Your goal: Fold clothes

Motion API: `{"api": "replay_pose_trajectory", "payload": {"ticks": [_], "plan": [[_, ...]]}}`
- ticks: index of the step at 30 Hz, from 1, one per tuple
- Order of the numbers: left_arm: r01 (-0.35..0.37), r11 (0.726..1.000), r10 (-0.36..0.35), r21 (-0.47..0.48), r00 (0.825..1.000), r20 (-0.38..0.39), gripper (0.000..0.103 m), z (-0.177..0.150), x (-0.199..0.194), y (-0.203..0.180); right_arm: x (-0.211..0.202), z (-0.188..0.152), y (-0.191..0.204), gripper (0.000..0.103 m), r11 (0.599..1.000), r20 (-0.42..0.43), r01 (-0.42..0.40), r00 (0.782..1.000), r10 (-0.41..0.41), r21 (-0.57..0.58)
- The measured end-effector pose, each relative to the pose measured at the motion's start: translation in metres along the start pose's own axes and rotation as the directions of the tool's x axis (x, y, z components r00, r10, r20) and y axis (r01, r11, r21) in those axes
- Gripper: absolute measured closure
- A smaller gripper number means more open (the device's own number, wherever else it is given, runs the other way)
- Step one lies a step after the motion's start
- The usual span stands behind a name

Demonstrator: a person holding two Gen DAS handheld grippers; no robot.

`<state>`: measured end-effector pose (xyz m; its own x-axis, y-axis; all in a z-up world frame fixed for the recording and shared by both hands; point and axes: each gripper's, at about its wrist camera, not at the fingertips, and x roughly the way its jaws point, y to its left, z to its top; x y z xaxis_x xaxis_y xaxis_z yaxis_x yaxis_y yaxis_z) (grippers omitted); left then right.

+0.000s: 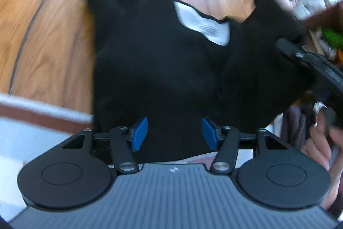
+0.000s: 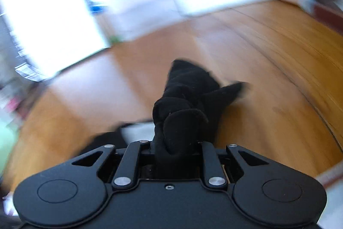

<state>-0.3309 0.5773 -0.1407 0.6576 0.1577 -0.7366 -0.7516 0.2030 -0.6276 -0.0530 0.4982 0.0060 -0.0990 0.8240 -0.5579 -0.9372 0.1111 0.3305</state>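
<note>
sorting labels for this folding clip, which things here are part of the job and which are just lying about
Part of the job:
black garment, with its white label
right gripper, bunched cloth between its jaws
left gripper, jaws apart over the cloth

Lying about:
wooden table
colourful clutter at the right edge

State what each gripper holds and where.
Right gripper: shut on a bunched edge of the black garment. Left gripper: open, gripping nothing.

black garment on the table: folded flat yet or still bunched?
Bunched, not folded. The black garment lies rumpled on the wooden table, white label exposed, and one end is gathered in the right gripper.
</note>
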Motion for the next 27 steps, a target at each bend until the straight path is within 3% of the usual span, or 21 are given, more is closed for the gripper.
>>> {"api": "replay_pose_trajectory", "payload": {"ticks": [3,5,8,10,12,16,20,23,27], "plan": [[0.089,0.986,-0.08,-0.144,0.995,0.066,0.049,0.002,-0.021,0.035,0.011,-0.014,0.067,0.083,0.954,-0.065,-0.097,0.995,0.081,-0.283],[0.158,0.965,-0.131,-0.209,0.982,0.14,0.049,0.005,-0.037,0.053,0.035,-0.035,0.086,0.083,0.943,-0.17,-0.162,0.979,0.116,-0.292],[0.234,0.941,-0.183,-0.244,0.959,0.216,0.049,0.01,-0.048,0.068,0.078,-0.08,0.088,0.083,0.949,-0.322,-0.177,0.943,0.087,-0.262],[0.243,0.935,-0.189,-0.257,0.958,0.218,0.049,0.011,-0.044,0.07,0.083,-0.097,0.087,0.082,0.94,-0.312,-0.166,0.948,0.069,-0.299],[0.219,0.945,-0.169,-0.242,0.963,0.21,0.049,0.012,-0.039,0.065,0.079,-0.093,0.089,0.082,0.937,-0.3,-0.16,0.952,0.064,-0.309],[0.187,0.969,-0.145,-0.16,0.958,0.246,0.047,0.011,-0.045,0.047,0.062,-0.073,0.08,0.081,0.981,-0.265,-0.152,0.957,0.116,-0.119],[0.195,0.975,-0.158,-0.105,0.945,0.287,0.045,0.013,-0.054,0.039,0.054,-0.085,0.098,0.069,0.964,-0.249,-0.145,0.965,0.087,-0.224],[0.184,0.975,-0.144,-0.126,0.951,0.274,0.045,0.014,-0.052,0.043,0.053,-0.097,0.113,0.067,0.914,-0.322,-0.19,0.944,0.07,-0.358],[0.137,0.981,-0.1,-0.134,0.963,0.251,0.045,0.01,-0.055,0.045,0.006,-0.107,0.118,0.045,0.786,-0.38,-0.4,0.896,0.229,-0.471]]}}
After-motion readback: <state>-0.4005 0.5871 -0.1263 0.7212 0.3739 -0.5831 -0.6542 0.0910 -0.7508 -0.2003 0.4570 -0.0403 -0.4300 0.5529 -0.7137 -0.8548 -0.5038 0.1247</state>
